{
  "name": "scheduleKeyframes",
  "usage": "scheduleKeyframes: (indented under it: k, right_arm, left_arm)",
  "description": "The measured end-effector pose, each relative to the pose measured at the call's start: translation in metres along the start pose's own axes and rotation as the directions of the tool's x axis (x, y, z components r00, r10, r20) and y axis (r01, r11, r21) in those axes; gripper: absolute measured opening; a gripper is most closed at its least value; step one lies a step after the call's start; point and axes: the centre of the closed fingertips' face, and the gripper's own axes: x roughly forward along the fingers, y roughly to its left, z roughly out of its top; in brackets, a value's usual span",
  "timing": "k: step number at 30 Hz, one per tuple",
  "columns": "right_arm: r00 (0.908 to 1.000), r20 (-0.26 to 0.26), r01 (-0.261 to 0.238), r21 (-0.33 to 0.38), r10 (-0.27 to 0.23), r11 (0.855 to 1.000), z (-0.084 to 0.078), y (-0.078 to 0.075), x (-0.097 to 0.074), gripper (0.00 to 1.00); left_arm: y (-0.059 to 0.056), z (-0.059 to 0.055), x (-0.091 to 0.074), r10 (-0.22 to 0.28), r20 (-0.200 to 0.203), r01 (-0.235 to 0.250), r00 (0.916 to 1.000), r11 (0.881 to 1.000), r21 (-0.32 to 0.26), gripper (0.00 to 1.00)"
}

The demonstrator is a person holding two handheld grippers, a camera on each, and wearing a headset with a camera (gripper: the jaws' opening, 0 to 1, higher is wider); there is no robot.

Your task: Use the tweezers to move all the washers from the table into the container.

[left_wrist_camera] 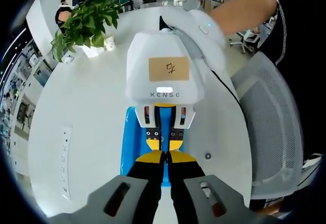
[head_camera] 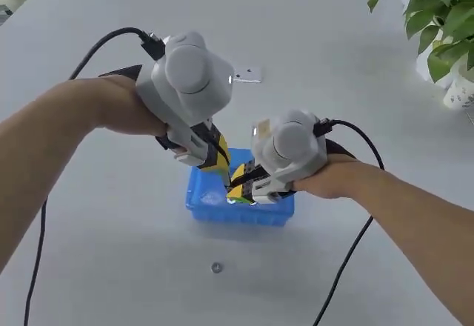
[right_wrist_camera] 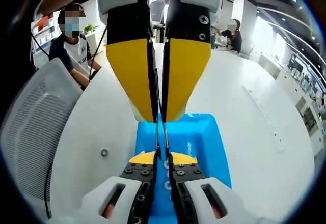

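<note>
So here's where I'm at: both grippers are parked right over the small blue plastic container [right_wrist_camera: 209,142], nose to nose. My left gripper [head_camera: 216,160] has its yellow pads squeezed flat on the thin metal tweezers [right_wrist_camera: 160,127], clamped on the upper part so the prongs hang down toward the bin. My right gripper [head_camera: 241,182] comes in from the opposite side. Its jaws are nearly together on either side of the tweezers' lower end. Honestly I can't tell whether they're pressing the prongs or just bracketing them.

Why two grippers on one tool? My guess is that one holds the tweezers steady while the other does the pinch and release. Fat pads on a skinny springy tool are awkward otherwise. Doing it over the container makes sense too, since anything let go drops inside, not back on the table.

One small round metal washer [head_camera: 216,267] sits on the pale grey table [head_camera: 111,267], on my side of the container and clear of its wall. The grippers cover most of the bin, so I can't count what's in there. I'd say I'm close to done, with that washer next.
</note>
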Motion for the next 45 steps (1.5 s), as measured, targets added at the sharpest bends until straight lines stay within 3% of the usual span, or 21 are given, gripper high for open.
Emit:
scheduleKeyframes:
  k: [9, 19, 34, 45]
  right_arm:
    - [0.9995, 0.017, 0.025, -0.012, -0.024, 1.0, 0.008, 0.014, -0.013, 0.1]
    - [0.9991, 0.028, 0.033, -0.008, -0.033, 0.999, 0.009, 0.033, -0.015, 0.1]
    - [0.9981, 0.031, 0.054, -0.024, -0.053, 0.998, 0.015, 0.03, -0.021, 0.1]
    - [0.9976, 0.04, 0.059, -0.036, -0.058, 0.998, 0.021, 0.042, -0.026, 0.1]
  left_arm:
    - [-0.015, 0.01, -0.011, 0.014, 0.012, -0.014, 0.9998, 1.0, 0.011, 0.06]
    - [-0.037, 0.012, -0.011, 0.01, 0.005, -0.01, 0.9999, 1.0, 0.021, 0.06]
    - [-0.034, 0.018, -0.017, 0.033, 0.017, -0.034, 0.9993, 0.999, 0.029, 0.06]
    - [-0.045, 0.021, -0.024, 0.032, 0.011, -0.032, 0.9994, 0.999, 0.033, 0.06]
